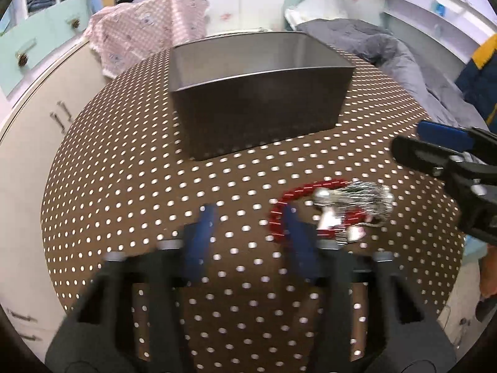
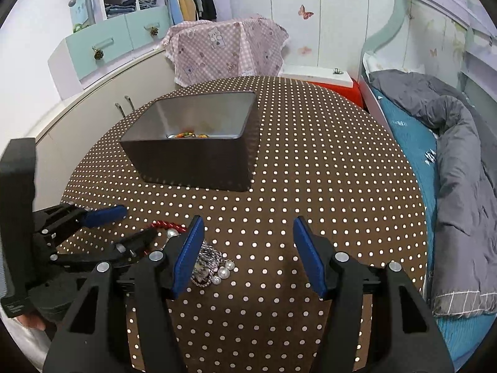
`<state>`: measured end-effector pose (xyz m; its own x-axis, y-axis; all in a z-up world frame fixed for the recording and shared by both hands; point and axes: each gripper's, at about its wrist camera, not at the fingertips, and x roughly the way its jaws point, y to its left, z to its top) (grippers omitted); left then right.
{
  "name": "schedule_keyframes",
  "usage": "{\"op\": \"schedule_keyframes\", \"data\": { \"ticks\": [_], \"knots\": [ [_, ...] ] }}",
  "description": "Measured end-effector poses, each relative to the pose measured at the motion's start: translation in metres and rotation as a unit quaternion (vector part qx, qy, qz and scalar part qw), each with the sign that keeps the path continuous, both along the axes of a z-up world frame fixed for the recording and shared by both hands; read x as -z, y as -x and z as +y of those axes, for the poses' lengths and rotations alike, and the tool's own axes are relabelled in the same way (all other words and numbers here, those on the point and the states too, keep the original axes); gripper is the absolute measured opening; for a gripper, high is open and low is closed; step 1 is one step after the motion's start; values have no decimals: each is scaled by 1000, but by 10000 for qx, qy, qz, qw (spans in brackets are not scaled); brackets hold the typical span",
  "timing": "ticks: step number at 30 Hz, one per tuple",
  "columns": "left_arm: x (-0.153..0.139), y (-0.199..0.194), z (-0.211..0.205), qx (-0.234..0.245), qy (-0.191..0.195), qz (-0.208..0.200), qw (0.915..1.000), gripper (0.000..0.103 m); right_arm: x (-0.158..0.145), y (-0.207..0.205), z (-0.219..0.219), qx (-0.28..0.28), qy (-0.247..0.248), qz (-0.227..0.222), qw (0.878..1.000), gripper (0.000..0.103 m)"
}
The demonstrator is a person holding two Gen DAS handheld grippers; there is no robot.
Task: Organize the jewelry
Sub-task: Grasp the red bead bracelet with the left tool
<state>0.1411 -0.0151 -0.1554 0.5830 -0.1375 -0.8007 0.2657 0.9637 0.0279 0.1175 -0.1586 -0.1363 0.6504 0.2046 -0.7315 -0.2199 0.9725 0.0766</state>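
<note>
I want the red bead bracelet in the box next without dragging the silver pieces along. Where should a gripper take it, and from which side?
Take the red bracelet on its bare arc, the side away from the silver jewelry tangled over its other half. Come from above, one finger inside the loop and one outside, since it lies flat on the table. The left gripper is nearest; its right finger is already at that arc.

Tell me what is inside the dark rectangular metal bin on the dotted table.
In the dark rectangular metal bin, the right wrist view shows a few small colourful beaded pieces on the floor. Its near wall hides the rest, and the left wrist view shows only bare inner walls.
</note>
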Motion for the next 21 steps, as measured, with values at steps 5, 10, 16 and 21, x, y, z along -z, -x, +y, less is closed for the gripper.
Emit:
{"op": "schedule_keyframes", "data": {
  "ticks": [5, 10, 16, 21],
  "knots": [
    [-1, 0, -6, -43, 48, 49, 10000, 8, 0, 1, 1, -39, -51, 13, 10000, 56],
    [-7, -3, 6, -125, 482, 138, 9987, 8, 0, 5, 0, -313, -276, 53, 9991, 56],
    [-17, 4, 10, -106, 622, 56, 9980, 8, 9, 7, 19, -824, -319, 195, 9959, 49],
    [-20, 1, 11, -80, 644, 26, 9979, 8, 25, -4, 31, -964, -207, 461, 9941, 24]
  ]
}}
